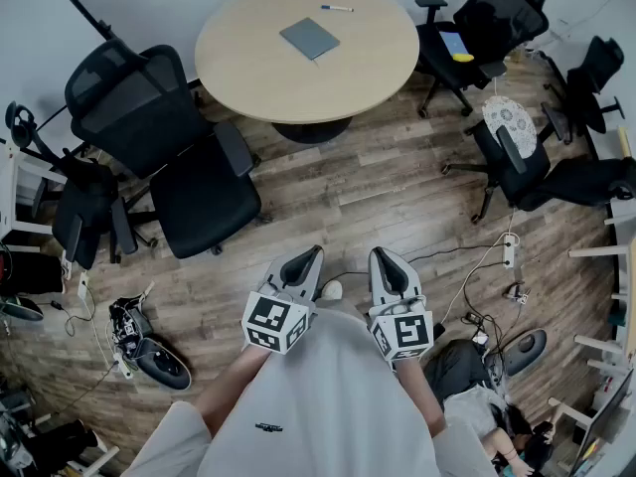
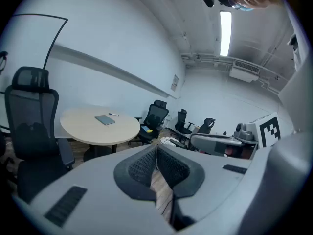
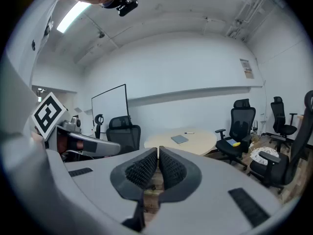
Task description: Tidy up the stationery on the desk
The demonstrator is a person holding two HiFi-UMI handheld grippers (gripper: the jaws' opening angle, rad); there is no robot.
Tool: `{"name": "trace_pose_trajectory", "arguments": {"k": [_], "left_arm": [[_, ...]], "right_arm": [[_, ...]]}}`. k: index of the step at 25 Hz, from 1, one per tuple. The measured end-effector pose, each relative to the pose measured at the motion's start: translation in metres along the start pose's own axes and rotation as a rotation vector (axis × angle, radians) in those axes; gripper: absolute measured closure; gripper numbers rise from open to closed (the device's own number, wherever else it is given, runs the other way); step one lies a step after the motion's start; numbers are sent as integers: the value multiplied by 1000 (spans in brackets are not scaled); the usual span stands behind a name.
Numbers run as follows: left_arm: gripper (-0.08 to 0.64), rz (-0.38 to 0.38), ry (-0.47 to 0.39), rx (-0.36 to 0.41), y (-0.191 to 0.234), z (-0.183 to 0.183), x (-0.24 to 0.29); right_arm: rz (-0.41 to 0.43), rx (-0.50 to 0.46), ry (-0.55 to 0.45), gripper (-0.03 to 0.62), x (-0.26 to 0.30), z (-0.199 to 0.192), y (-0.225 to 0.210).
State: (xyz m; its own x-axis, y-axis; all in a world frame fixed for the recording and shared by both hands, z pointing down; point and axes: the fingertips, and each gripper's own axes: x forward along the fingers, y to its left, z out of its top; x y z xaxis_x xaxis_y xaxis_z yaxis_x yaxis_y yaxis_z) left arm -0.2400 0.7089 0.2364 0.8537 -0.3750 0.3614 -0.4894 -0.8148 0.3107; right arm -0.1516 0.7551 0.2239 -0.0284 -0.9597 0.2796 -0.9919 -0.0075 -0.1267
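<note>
Nearest: person's grey shirt (image 1: pixel 328 396), forearms out in front. L gripper (image 1: pixel 308 256) and R gripper (image 1: pixel 383 258) are side by side just past the chest, over the wood floor (image 1: pixel 348 197), both tipped slightly down and aimed toward the table. Marker cubes face up.

L jaws: pressed together, pads meeting, nothing btwn them. R jaws: closed too, only a hairline slit, nothing held.

Mid-distance: black office chair (image 1: pixel 189 167) ahead-left, btwn the L gripper and the table. Power strip (image 1: pixel 510 254) w/ cables lies on the floor to the right.

Far: round table (image 1: pixel 248 78), straight ahead, well apart from both grippers. Grey notebook (image 1: pixel 309 38) lies flat on it, a bit past centre. Pen (image 1: pixel 336 8) sits beyond that, nr the far edge, not touching the notebook.

In the left gripper view, notebook + pen show above and left of the closed jaw tips. In the right gripper view they show above and a little right of the tips.

More black chairs right of the table; one has a yellow item (image 1: pixel 463 57) on its seat.
</note>
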Motion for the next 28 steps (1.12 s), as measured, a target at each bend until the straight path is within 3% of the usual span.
{"name": "trace_pose_trajectory", "arguments": {"k": [6, 14, 17, 21, 28], "left_arm": [[538, 7, -12, 62, 8, 19, -10], [538, 55, 20, 59, 16, 13, 0], [538, 69, 51, 53, 16, 5, 1], [538, 82, 73, 38, 23, 7, 11], [538, 76, 76, 5, 76, 25, 62]], "right_arm": [[42, 24, 1, 555, 16, 8, 25], [74, 53, 20, 555, 23, -3, 18], [51, 46, 24, 555, 24, -11, 8], [27, 124, 47, 555, 25, -18, -9], [1, 113, 86, 554, 81, -17, -29]]}}
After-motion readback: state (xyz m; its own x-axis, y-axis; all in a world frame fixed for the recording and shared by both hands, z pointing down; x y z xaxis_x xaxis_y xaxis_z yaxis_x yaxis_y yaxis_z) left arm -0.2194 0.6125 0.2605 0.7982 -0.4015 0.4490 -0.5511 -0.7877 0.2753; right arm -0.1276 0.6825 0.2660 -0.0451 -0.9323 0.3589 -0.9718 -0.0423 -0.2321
